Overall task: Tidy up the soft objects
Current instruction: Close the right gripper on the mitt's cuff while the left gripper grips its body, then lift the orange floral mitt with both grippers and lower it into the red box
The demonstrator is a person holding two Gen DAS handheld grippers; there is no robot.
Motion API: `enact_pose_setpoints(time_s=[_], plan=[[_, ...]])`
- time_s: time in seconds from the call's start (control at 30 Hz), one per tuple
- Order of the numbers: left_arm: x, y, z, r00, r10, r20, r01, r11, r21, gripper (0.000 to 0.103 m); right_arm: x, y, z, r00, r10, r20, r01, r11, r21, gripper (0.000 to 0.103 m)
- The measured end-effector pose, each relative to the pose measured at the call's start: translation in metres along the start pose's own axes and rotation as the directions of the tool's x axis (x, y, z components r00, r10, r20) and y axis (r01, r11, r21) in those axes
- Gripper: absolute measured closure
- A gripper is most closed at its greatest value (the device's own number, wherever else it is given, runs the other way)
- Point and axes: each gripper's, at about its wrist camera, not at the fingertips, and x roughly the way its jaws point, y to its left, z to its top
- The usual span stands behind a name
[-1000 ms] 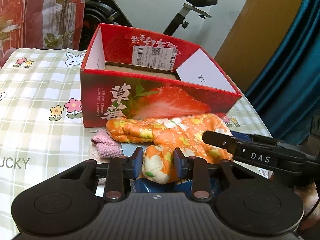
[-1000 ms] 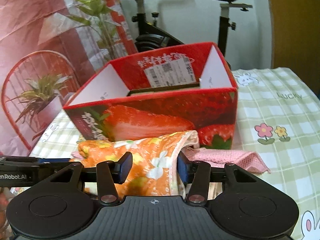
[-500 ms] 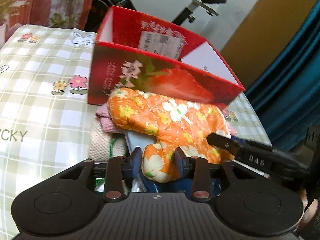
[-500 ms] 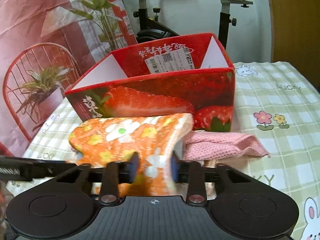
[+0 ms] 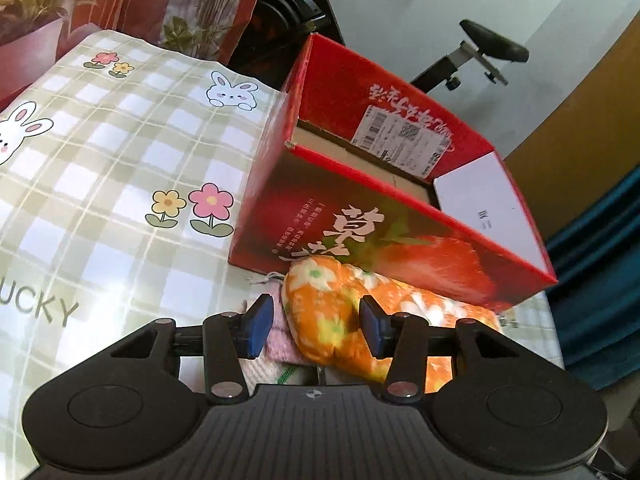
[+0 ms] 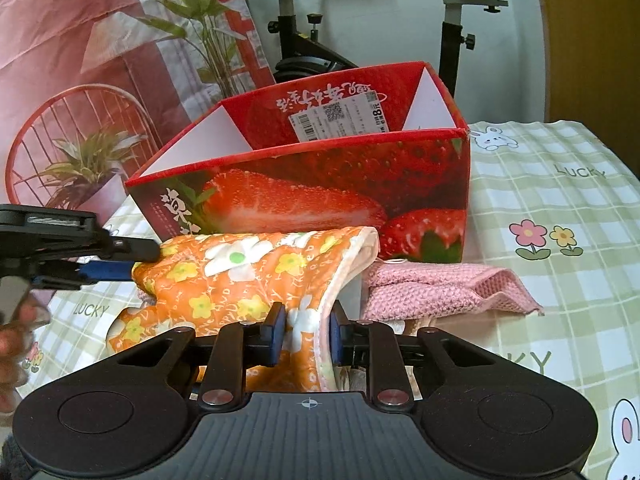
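Before the box [image 6: 320, 184], on the bench [image 5: 100, 168], the mitt [image 6: 248, 276] hangs pinched by the right hand-held gripper [image 6: 306, 334]; the left [image 5: 316, 326] is spread (one-sided hold), so it could snag the rim.

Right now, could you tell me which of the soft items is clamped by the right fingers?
The orange floral oven mitt; the pink knitted cloth lies untouched beside it.

We see the open red strawberry-printed cardboard box [image 6: 320, 184] standing on the table [image 6: 560, 208] with the checked cloth. Just before it lies the orange flowered quilted mitt [image 6: 248, 276], and to its right the pink knitted cloth [image 6: 440, 288]. An exercise bike [image 6: 304, 52] stands behind the table.
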Motion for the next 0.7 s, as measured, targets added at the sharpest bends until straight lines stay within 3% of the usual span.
enact_pose_setpoints(time_s=[0.17,0.2,0.23,0.27,0.37,0.7], plan=[[0.009,-0.002,-0.001,1.0,-0.003,-0.009,0.003,1.0,0.009,0.056,0.001,-0.001,0.0,1.0,0.002,-0.001,-0.002,1.0,0.002,0.083],[0.009,-0.004,-0.002,1.0,0.004,-0.005,-0.004,1.0,0.019,0.06,0.001,-0.001,0.0,1.0,0.002,0.0,-0.002,1.0,0.001,0.083],[0.007,-0.007,-0.004,1.0,0.009,0.002,-0.009,0.999,0.041,0.074,0.001,-0.001,0.0,1.0,0.003,0.0,-0.003,1.0,0.002,0.084],[0.005,-0.01,-0.006,1.0,0.016,0.001,-0.016,0.998,0.067,0.08,0.0,-0.001,0.0,1.0,0.005,0.002,-0.005,1.0,0.003,0.085],[-0.006,-0.024,-0.01,0.999,0.036,0.038,-0.041,0.987,0.158,0.087,-0.004,0.001,0.002,1.0,0.015,0.016,-0.015,1.0,0.001,0.093],[-0.049,-0.037,-0.015,0.987,0.018,0.159,-0.051,0.978,0.202,0.089,-0.024,0.014,0.015,0.996,0.037,0.081,-0.033,0.999,-0.043,0.094]])
